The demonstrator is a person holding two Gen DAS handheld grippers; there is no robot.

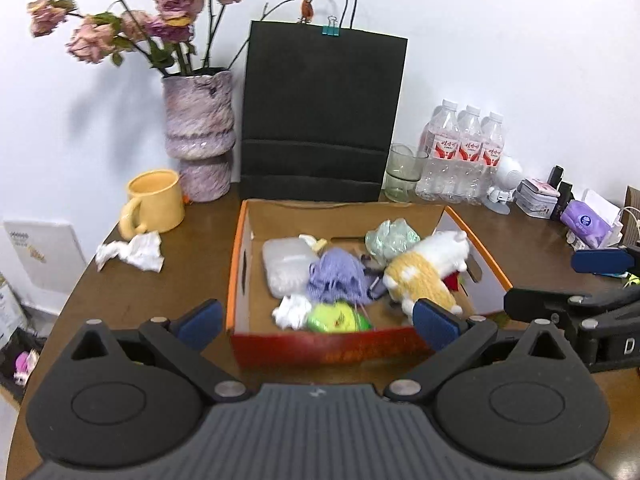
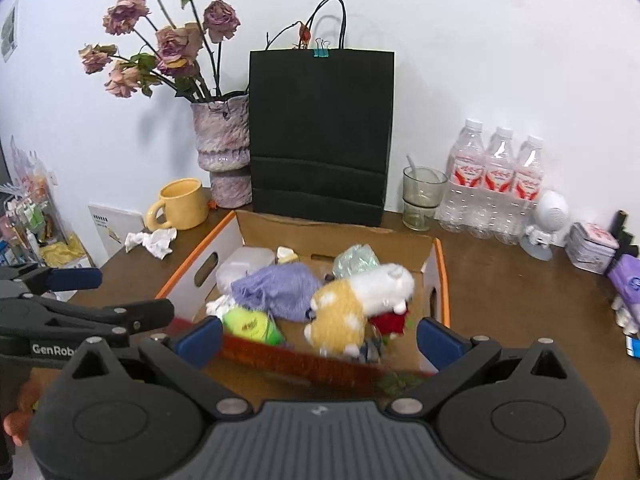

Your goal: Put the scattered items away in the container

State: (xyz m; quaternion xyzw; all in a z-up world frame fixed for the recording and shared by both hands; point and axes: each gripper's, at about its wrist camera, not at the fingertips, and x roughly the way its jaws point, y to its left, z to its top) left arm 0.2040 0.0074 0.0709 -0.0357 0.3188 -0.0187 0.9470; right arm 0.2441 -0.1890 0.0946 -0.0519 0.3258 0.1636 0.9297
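An open cardboard box (image 1: 244, 264) with orange rim and red front stands on the brown table; it also shows in the right wrist view (image 2: 440, 280). Inside lie a yellow-and-white plush toy (image 1: 424, 276) (image 2: 352, 304), a purple knit piece (image 1: 336, 276) (image 2: 276, 288), a yellow-green ball (image 1: 336, 318) (image 2: 250, 324), a clear plastic pouch (image 1: 286, 266), a pale green bundle (image 1: 394, 238) and a white wad (image 1: 292, 312). My left gripper (image 1: 318, 322) is open and empty at the box's front wall. My right gripper (image 2: 320, 338) is open and empty over the box's front right.
A crumpled white tissue (image 1: 132, 254) (image 2: 154, 242) lies on the table left of the box, beside a yellow mug (image 1: 154, 202). Behind stand a vase of dried roses (image 1: 200, 136), a black paper bag (image 1: 320, 120), a glass (image 1: 402, 172), water bottles (image 1: 460, 156) and small items at right.
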